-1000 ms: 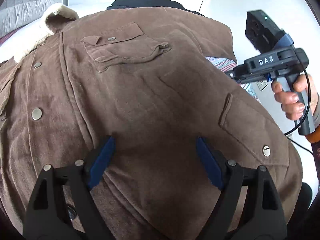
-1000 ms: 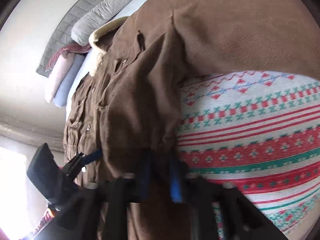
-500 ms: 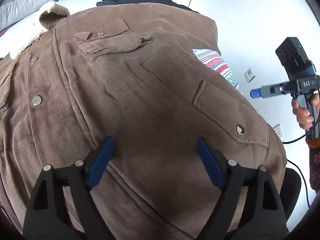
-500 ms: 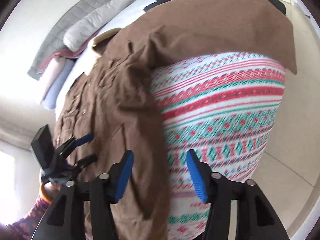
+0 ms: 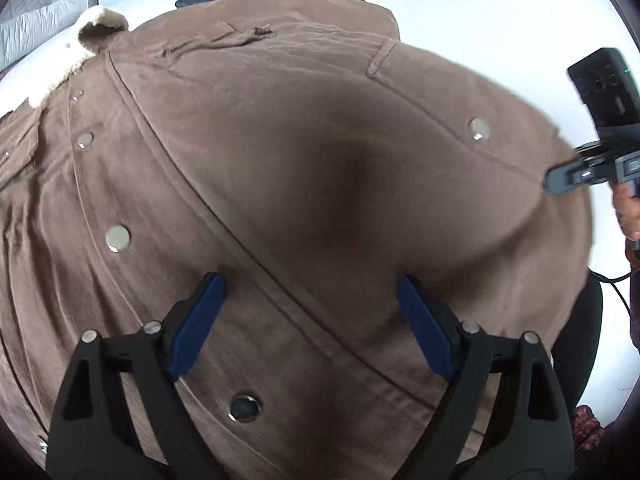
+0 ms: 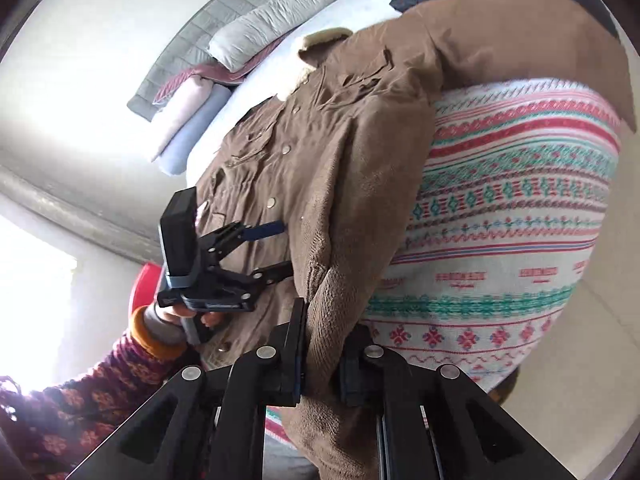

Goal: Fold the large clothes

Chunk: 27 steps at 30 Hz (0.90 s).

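Brown jacket [image 5: 320, 168] spread flat, right claw [image 6: 320, 354] pinching its cuff, left claw [image 5: 312, 320] spread wide

The jacket [image 5: 304, 184] lies spread on the bed [image 6: 256, 92], with its collar [image 5: 60, 76] at the far left in the left wrist view. A patterned cloth [image 6: 516, 208] lies under the jacket's right side. The left gripper [image 5: 310, 320] is over the near part of the jacket. The right gripper [image 6: 320, 364] is at the jacket's near right edge, with a fold of the jacket between its fingers. Pillows [image 6: 224, 84] lie at the far end of the bed.
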Tool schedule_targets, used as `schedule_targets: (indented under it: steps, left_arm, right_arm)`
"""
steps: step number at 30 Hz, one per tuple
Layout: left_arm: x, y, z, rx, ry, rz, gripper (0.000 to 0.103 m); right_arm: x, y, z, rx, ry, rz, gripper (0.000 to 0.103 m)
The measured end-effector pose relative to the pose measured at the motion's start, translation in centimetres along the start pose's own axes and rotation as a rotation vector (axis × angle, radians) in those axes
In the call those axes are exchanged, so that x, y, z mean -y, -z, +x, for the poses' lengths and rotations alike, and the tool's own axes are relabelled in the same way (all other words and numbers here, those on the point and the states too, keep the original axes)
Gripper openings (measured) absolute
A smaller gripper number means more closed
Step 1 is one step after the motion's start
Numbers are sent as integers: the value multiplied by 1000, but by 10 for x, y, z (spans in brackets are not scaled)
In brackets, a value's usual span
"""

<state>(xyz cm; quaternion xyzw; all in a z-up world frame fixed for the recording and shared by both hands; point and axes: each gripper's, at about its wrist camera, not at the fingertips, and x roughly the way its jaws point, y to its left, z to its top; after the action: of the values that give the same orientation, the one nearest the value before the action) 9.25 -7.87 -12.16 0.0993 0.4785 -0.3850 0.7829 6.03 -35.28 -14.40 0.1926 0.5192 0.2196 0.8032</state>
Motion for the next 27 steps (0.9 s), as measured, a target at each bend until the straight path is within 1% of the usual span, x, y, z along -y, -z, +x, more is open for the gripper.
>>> schedule_targets:
  steps: [1, 2, 3, 4, 5, 6, 7, 8, 9, 11, 13, 14, 15, 16, 18, 20, 22, 23, 24, 27]
  left_arm:
    - [3, 7, 2, -18, 4, 14, 94]
    - [10, 13, 1, -13, -19, 52, 94]
    - [16, 17, -1, -19, -39, 91, 94]
    - [22, 19, -3, -36, -46, 118, 94]
    - [25, 21, -6, -53, -42, 133, 94]
    - [28, 23, -10, -69, -30, 141, 94]
    - [28, 24, -14, -83, -15, 144, 94]
    - [27, 25, -19, -95, 0, 141, 94]
    - [24, 25, -24, -104, 16, 135, 94]
    - [16, 19, -33, -135, 24, 117, 94]
    - [1, 6, -44, -155, -4, 82, 94]
    - [-5, 1, -52, -157, -22, 62, 94]
    - [-16, -9, -60, -159, -40, 40, 94]
    - [-28, -20, -68, -157, -60, 21, 94]
    - [-54, -46, -84, -140, -112, -19, 94]
    - [-82, -75, -99, -105, -192, -59, 94]
    - [-112, -107, -109, -77, -273, -126, 94]
    - [-128, -124, -112, -72, -306, -171, 94]
    - [-146, -138, -115, -59, -322, -216, 94]
    - [-197, -183, -117, 15, -302, -329, 94]
  right_arm:
    - [18, 6, 19, -78, 73, 44, 11]
    - [37, 12, 40, -161, 124, 95, 13]
    - [54, 18, 51, -196, 88, 155, 16]
    - [64, 19, 47, -174, 26, 214, 17]
    - [67, 18, 39, -162, 10, 245, 18]
    - [64, 17, 30, -155, 61, 233, 31]
    - [58, 15, 21, -153, 151, 197, 52]
    - [52, 11, 16, -148, 218, 164, 59]
    - [46, 8, 7, -140, 259, 139, 62]
    - [39, -2, -9, -121, 291, 141, 62]
    - [30, -21, -26, -86, 324, 145, 62]
    - [25, -26, -36, -69, 338, 134, 62]
    - [16, -39, -43, -48, 350, 117, 62]
    - [10, -47, -55, -29, 354, 99, 62]
    - [-11, -77, -64, 14, 353, 67, 62]
    - [-27, -108, -67, 48, 352, 47, 63]
    - [-45, -135, -66, 68, 358, 34, 65]
    - [-55, -150, -59, 73, 357, 35, 65]
    - [-65, -165, -51, 70, 350, 42, 66]
    - [-92, -211, -18, 51, 333, 62, 66]
